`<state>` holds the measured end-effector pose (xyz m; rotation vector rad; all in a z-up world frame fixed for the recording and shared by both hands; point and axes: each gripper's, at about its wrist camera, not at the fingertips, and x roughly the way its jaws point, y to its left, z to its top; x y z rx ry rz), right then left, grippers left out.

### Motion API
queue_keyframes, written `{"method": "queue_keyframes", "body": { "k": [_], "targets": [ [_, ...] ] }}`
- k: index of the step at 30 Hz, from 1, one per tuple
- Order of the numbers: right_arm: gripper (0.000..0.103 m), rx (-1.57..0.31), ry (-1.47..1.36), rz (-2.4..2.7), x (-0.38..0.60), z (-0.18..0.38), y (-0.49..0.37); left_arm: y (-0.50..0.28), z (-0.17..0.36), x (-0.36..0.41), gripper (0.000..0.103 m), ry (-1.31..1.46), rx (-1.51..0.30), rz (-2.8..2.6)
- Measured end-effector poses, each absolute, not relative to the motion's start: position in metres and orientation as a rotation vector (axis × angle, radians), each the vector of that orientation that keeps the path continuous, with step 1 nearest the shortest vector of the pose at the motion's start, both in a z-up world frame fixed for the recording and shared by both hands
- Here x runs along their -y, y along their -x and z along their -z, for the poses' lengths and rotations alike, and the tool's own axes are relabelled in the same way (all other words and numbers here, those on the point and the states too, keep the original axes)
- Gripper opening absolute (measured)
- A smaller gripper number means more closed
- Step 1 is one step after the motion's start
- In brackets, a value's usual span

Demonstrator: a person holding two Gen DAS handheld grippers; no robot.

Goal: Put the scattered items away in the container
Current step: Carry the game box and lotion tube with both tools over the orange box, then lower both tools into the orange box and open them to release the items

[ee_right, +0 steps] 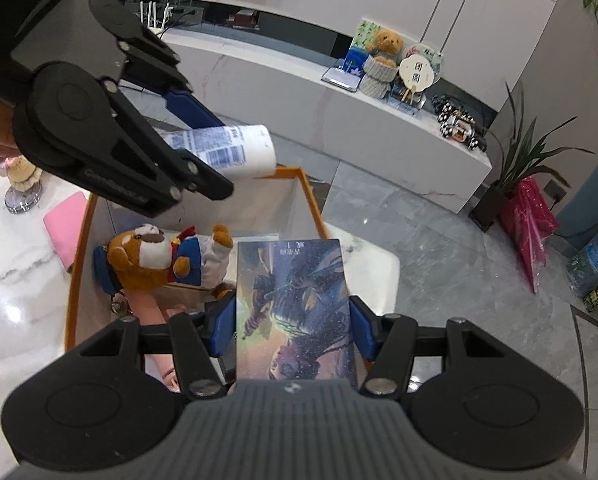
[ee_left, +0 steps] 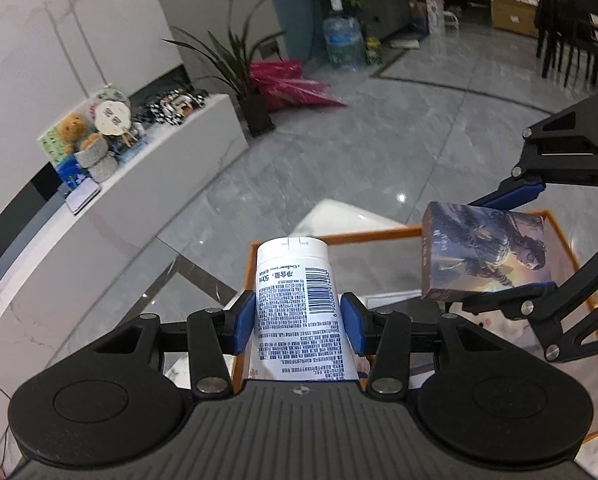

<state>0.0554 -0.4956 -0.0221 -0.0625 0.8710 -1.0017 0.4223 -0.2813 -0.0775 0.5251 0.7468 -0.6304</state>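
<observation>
Bin (ee_right: 313,208) orange-rimmed: teddy bear (ee_right: 151,258) inside, lying sideways.

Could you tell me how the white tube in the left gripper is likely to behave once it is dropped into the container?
The white tube looks round-bodied, so it may roll after landing. Its flat cap end suggests it could stand, though it would probably tip. It seems light and soft-walled, so the plush bear below should cushion it.
</observation>
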Motion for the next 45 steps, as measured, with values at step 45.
{"method": "queue_keyframes", "body": {
  "k": [45],
  "targets": [
    [0.061,-0.995,0.072,0.888,0.571,0.089,-0.093,-0.458,0.143,0.325,0.059,-0.82,-0.839,0.668]
  ]
}}
